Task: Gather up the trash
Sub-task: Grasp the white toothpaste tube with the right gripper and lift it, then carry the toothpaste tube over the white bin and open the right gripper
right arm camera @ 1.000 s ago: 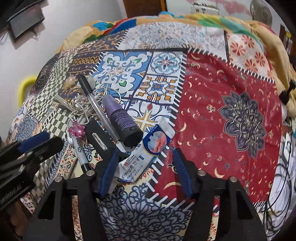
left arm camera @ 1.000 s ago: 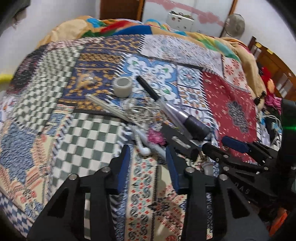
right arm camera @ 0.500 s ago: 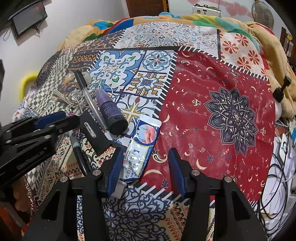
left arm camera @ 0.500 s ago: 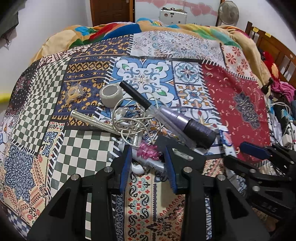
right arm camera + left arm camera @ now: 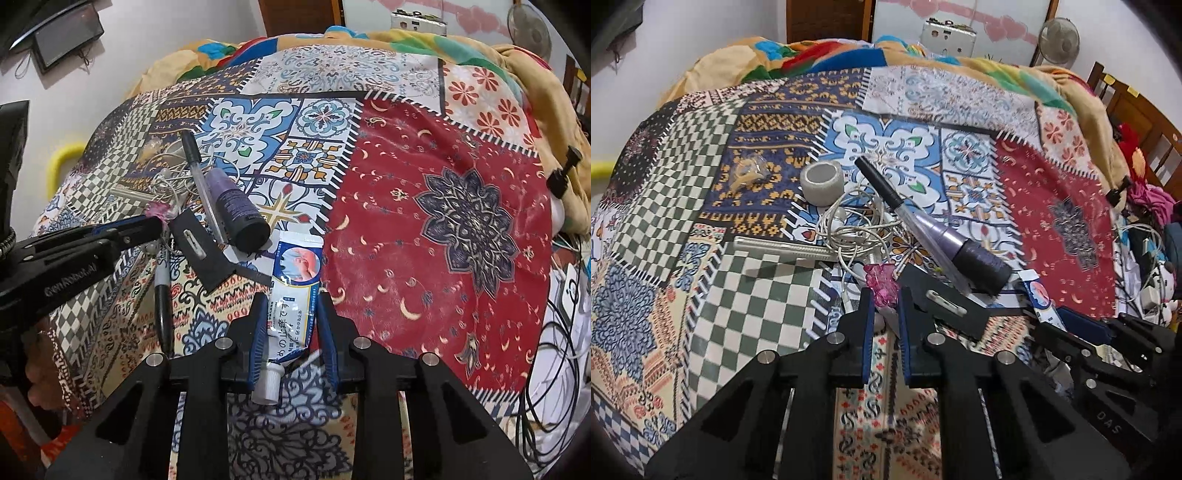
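Note:
A heap of small items lies on a patchwork bedspread (image 5: 701, 288). My left gripper (image 5: 885, 295) is shut on a pink plastic clip (image 5: 881, 283), which also shows in the right wrist view (image 5: 159, 211). My right gripper (image 5: 291, 301) is closed around a white and blue cream tube (image 5: 293, 295), its cap toward the camera. Beside them lie a purple bottle with a black cap (image 5: 964, 251), a clear pen with a black cap (image 5: 882, 188), tangled white earphones (image 5: 849, 229), a tape roll (image 5: 822, 181) and a black marker (image 5: 161, 291).
A black flat card (image 5: 201, 249) lies between the grippers. A white comb (image 5: 783, 249) and a crumpled clear wrapper (image 5: 748, 173) lie left of the heap. Cables and clothes hang off the bed's right edge (image 5: 561, 332). A folded blanket (image 5: 923, 55) lies at the far end.
Both grippers moved forward and closed: the left onto the pink clip, the right onto the cream tube. They were open before.

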A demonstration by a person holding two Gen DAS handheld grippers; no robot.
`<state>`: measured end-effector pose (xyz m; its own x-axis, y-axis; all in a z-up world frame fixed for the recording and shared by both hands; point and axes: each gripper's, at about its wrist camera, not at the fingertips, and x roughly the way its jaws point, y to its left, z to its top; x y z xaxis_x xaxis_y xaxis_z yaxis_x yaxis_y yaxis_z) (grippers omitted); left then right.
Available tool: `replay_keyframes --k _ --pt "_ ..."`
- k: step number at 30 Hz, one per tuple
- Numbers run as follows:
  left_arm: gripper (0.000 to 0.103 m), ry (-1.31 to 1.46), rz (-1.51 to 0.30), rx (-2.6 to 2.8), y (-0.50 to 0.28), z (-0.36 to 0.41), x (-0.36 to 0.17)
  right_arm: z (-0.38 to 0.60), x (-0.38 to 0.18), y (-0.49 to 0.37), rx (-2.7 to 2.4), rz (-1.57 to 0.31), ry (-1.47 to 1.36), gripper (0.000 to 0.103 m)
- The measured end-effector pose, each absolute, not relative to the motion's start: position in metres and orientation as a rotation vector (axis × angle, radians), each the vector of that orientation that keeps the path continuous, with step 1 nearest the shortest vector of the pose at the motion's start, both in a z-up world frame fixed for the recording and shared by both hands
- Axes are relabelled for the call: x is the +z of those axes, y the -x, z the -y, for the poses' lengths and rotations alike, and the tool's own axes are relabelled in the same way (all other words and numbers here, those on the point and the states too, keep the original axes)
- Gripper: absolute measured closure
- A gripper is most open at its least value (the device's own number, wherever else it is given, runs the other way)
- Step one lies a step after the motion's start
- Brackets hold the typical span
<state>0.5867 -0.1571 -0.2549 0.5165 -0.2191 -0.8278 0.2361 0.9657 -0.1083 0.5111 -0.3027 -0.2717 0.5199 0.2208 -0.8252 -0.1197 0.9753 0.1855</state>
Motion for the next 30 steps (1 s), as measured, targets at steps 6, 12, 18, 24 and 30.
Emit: replay_keyframes --k 6,12,18,24,30 --pt "0.092 -0.013 -0.955 -0.283 -0.561 0.153 -0.223 0.306 -0.249 -0.497 0.197 -0.974 -0.096 0.078" --pt "0.092 -0.008 -0.914 -0.276 -0.534 0.147 -0.187 0.308 -0.209 -0.476 0.190 -0.906 -0.086 0.078" --pt "0.092 0.000 -0.877 -0.246 -0.500 0.131 -0.154 0.303 -0.174 -0.451 0.201 -0.861 -0.079 0.078" --pt "0.092 0.018 -0.844 -0.205 -0.463 0.103 -0.128 0.288 -0.140 -0.418 0.227 -0.809 -0.098 0.078" --pt "0.092 0.052 -0.806 -0.151 -0.416 0.064 -0.103 0.262 -0.111 -0.384 0.269 -0.759 -0.072 0.079"
